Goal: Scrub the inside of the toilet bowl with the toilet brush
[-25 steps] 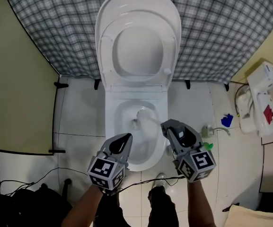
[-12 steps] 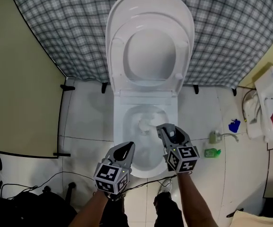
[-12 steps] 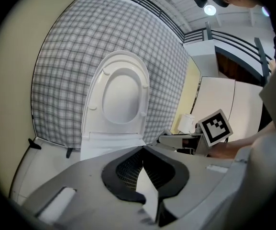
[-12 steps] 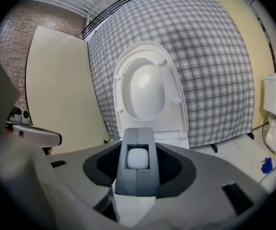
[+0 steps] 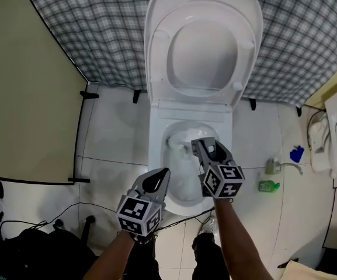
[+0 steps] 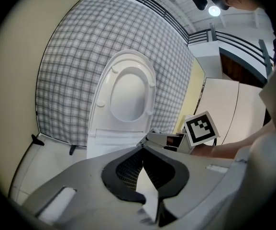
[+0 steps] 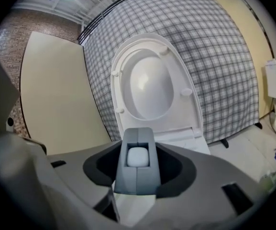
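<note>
Two grippers have sunk toward the toilet bowl [image 5: 158, 151] at frame centre: our right gripper [image 5: 202, 146] stays clamped on the toilet brush [image 7: 138, 156], its head down inside the bowl, so we judge scrubbing under way, while our left gripper [image 5: 162, 175] hangs closed, empty.

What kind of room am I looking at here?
A toilet room, possibly a staged one: a toilet with its lid raised, a toilet brush down inside it, white floor tiles, and a checked cloth hung behind it.
</note>
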Motion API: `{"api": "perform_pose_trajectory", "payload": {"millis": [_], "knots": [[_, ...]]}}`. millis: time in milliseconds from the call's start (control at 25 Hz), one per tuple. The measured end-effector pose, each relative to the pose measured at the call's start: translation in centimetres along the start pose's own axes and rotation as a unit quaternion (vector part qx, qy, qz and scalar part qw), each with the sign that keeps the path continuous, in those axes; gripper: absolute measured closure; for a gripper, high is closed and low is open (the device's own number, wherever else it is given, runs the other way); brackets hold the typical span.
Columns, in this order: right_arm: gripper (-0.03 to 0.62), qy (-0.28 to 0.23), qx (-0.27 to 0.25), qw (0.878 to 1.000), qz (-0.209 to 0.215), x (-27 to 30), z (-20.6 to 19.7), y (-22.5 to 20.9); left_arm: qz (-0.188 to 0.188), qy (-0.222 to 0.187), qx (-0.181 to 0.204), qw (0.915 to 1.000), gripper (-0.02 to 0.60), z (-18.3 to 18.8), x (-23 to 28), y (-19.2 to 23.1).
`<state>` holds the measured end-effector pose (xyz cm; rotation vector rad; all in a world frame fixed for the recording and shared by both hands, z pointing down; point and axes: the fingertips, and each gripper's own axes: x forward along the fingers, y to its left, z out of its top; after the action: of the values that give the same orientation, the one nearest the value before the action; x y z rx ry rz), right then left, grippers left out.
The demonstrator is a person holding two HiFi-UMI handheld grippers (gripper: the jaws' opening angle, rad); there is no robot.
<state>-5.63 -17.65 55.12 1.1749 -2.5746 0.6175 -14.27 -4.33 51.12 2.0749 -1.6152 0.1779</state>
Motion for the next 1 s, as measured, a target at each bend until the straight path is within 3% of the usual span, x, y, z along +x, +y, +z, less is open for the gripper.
{"api": "perform_pose_trajectory", "payload": {"millis": [280, 640, 1000], "knots": [[0.391, 0.014, 0.021, 0.998, 0.054, -1.0, -0.6, 2.0, 0.004, 0.01, -0.005, 0.9999, 0.572, -0.8, -0.1, 0.7], [0.39, 0.092, -0.032, 0.985, 0.146, -5.7, -3.7, 5.3, 0.014, 0.025, -0.01, 0.9995, 0.571, -1.9, -0.5, 1.0], [0.39, 0.148, -0.083, 0.969, 0.181, -12.1, -6.0, 6.9, 0.003, 0.032, -0.009, 0.9994, 0.571, -1.8, -0.9, -1.0]]}}
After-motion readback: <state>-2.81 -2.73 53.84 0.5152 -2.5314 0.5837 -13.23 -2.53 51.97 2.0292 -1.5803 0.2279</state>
